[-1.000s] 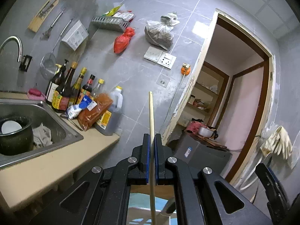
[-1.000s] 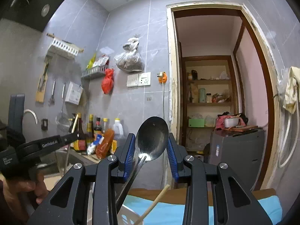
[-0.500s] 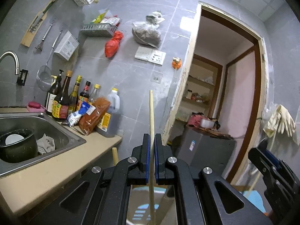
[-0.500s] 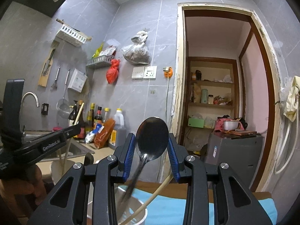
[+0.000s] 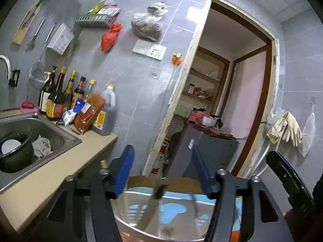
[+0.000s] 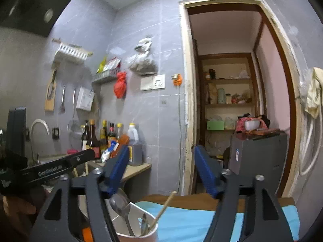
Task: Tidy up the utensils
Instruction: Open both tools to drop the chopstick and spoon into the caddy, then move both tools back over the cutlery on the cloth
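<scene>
My right claw (image 6: 159, 169) is opening, and nothing sits between its blue pads; the spoon (image 6: 120, 203) it was meant to deliver stands free in the white holder (image 6: 141, 230) just below and a little left of my fingertips, bowl up, handle down inside. A chopstick (image 6: 163, 209) leans in the same holder, its long axis tilting up toward the right, its top end just under the gap of this claw.

My left claw (image 5: 161, 169) is opening too, with nothing pinched. Below it I see a blurred dark-tipped stick (image 5: 155, 199) slanting down into the holder's mouth (image 5: 141, 230), though the blur keeps me from saying which utensil it is.

So both utensils lie beneath my claws, long axes near upright, resting in the holder on the blue mat (image 6: 201, 221) near the front edge of the surface. I judge the drop done for this pair; the next move should be straight up and away, since any sideways drift would catch the leaning chopstick. My right claw is the nearer one to it.
</scene>
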`<action>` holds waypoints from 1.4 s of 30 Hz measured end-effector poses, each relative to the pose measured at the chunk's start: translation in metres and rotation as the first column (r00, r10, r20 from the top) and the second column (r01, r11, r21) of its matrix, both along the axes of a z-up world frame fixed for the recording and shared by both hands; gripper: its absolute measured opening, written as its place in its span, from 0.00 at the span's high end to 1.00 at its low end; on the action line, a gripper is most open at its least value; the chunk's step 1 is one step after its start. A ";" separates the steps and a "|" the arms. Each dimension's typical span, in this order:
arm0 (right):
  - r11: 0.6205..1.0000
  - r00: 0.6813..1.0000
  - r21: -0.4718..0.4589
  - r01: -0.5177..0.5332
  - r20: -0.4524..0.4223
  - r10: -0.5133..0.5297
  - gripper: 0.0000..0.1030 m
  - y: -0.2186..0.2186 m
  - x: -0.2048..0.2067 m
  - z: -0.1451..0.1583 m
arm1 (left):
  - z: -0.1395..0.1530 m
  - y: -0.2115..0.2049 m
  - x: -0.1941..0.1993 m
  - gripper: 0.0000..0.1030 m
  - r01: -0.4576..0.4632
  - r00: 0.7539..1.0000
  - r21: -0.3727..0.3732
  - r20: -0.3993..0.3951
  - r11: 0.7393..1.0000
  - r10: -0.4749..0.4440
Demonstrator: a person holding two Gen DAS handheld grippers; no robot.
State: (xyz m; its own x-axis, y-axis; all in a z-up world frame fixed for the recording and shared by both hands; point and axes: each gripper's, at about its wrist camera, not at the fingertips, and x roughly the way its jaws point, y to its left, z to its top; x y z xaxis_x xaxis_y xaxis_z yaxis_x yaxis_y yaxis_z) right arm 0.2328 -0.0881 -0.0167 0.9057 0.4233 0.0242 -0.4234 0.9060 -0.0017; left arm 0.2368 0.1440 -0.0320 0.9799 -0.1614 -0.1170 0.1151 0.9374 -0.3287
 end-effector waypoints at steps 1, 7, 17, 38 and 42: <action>1.000 1.000 0.014 0.008 -0.008 -0.008 0.23 -0.007 -0.002 0.005 | 0.005 -0.005 -0.002 0.37 0.001 1.000 0.010 -0.003 1.000 -0.001; 0.996 0.997 0.056 0.068 -0.035 -0.066 0.00 -0.058 -0.019 0.029 | 0.030 -0.050 -0.021 0.09 -0.060 0.998 0.101 -0.013 0.993 0.062; 0.980 0.977 0.032 0.198 -0.089 -0.195 0.00 -0.138 -0.046 0.034 | 0.038 -0.126 -0.046 0.07 -0.014 1.000 0.186 -0.020 0.983 0.019; 0.963 0.901 -0.029 0.267 -0.348 -0.260 0.00 -0.236 -0.019 -0.053 | -0.087 -0.248 -0.004 0.07 0.321 0.886 0.325 -0.435 0.890 -0.160; 0.967 0.873 -0.042 0.251 -0.423 -0.245 0.00 -0.240 -0.006 -0.070 | -0.112 -0.265 0.010 0.08 0.396 0.833 0.361 -0.528 0.844 -0.165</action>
